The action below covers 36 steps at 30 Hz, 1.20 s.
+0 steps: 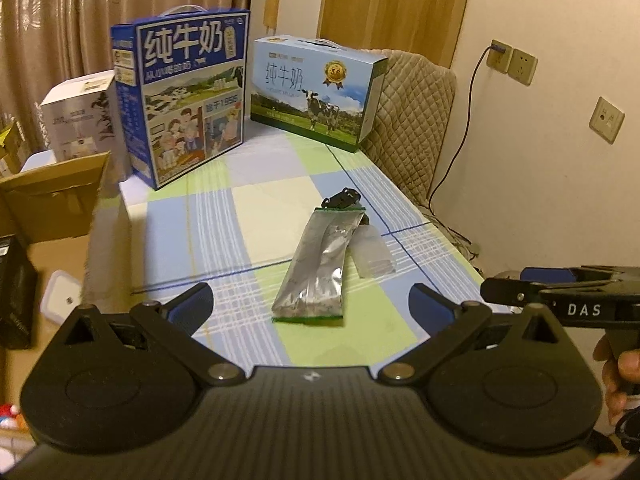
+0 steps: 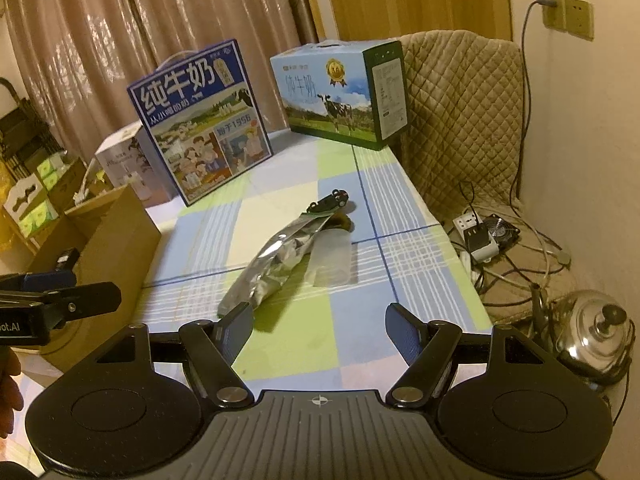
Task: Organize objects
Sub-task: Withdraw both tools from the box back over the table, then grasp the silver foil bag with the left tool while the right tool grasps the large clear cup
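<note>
A crinkled silver foil pouch (image 1: 316,268) (image 2: 272,264) lies on the checked tablecloth, its near end close to both grippers. Beside it lies a small translucent plastic bottle (image 1: 370,254) (image 2: 330,258), and a small black toy car (image 1: 344,198) (image 2: 332,201) sits at the pouch's far end. My left gripper (image 1: 312,304) is open, nothing between its fingers, just short of the pouch's near end. My right gripper (image 2: 320,324) is open and empty too; its left fingertip (image 2: 240,316) overlaps the pouch's near corner in the view. Each gripper shows at the edge of the other's view.
Two milk cartons stand at the table's far end: a dark blue one (image 1: 188,96) (image 2: 200,120) and a light blue one (image 1: 320,92) (image 2: 340,96). A white box (image 1: 80,116) and an open cardboard box (image 1: 52,208) sit left. A quilted chair (image 2: 460,120), cables and a kettle (image 2: 596,328) are right.
</note>
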{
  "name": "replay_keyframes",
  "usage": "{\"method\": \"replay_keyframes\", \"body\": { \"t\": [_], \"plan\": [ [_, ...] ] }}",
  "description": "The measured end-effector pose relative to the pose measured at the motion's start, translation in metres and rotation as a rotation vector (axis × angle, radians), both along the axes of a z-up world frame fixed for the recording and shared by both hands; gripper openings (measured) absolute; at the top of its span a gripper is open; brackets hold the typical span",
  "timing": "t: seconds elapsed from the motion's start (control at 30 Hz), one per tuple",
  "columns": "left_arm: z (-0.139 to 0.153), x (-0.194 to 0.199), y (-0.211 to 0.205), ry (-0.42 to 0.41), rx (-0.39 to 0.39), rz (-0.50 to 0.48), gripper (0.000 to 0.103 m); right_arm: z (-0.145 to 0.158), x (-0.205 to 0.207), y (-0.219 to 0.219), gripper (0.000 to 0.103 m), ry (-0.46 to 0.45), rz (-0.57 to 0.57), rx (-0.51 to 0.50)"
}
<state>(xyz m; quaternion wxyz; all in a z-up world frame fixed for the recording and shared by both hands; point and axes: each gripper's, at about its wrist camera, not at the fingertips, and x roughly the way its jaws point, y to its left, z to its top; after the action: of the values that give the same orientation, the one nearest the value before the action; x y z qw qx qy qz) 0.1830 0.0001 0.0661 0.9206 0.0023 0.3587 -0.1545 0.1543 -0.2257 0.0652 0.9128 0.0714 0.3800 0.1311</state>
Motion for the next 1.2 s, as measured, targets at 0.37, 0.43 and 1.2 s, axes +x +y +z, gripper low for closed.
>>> {"method": "replay_keyframes", "body": {
  "t": [0.37, 0.43, 1.2],
  "plan": [
    [-0.046, 0.069, -0.046, 0.086, 0.116, -0.085, 0.091, -0.032, 0.06, -0.01, 0.07, 0.009, -0.027, -0.059],
    [-0.056, 0.082, -0.053, 0.1, 0.125, -0.099, 0.087, -0.039, 0.07, -0.013, 0.07, 0.018, -0.034, -0.056],
    [-0.105, 0.171, -0.072, 0.261, 0.179, -0.216, 0.021, -0.1, 0.125, -0.002, 0.07, 0.08, -0.06, 0.015]
  ]
}}
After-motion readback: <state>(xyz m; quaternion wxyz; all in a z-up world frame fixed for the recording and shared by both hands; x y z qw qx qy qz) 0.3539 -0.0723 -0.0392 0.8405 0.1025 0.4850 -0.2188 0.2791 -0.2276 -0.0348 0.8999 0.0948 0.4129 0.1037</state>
